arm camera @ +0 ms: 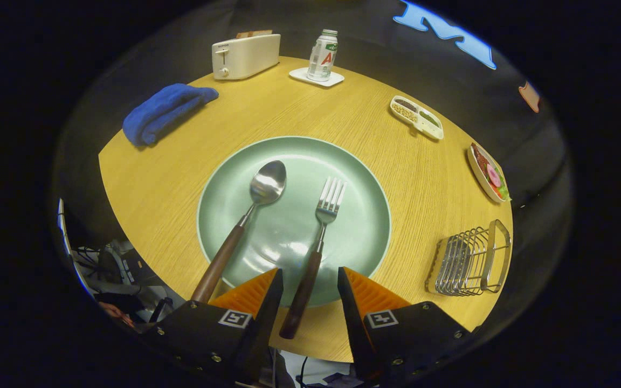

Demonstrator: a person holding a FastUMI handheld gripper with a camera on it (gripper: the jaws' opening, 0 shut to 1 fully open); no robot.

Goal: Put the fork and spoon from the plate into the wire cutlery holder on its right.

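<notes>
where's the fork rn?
In the gripper view, the fork lies on the green plate, right of the spoon; its wooden handle runs back between the open gripper fingers.

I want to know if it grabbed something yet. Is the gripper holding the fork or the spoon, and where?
Nothing is held. The gripper is open, and the fork's wooden handle lies between its fingers untouched. The spoon lies beside it on the plate.

spoon [267,183] left of fork [330,200] on plate [359,178], holder [469,261] right
</notes>
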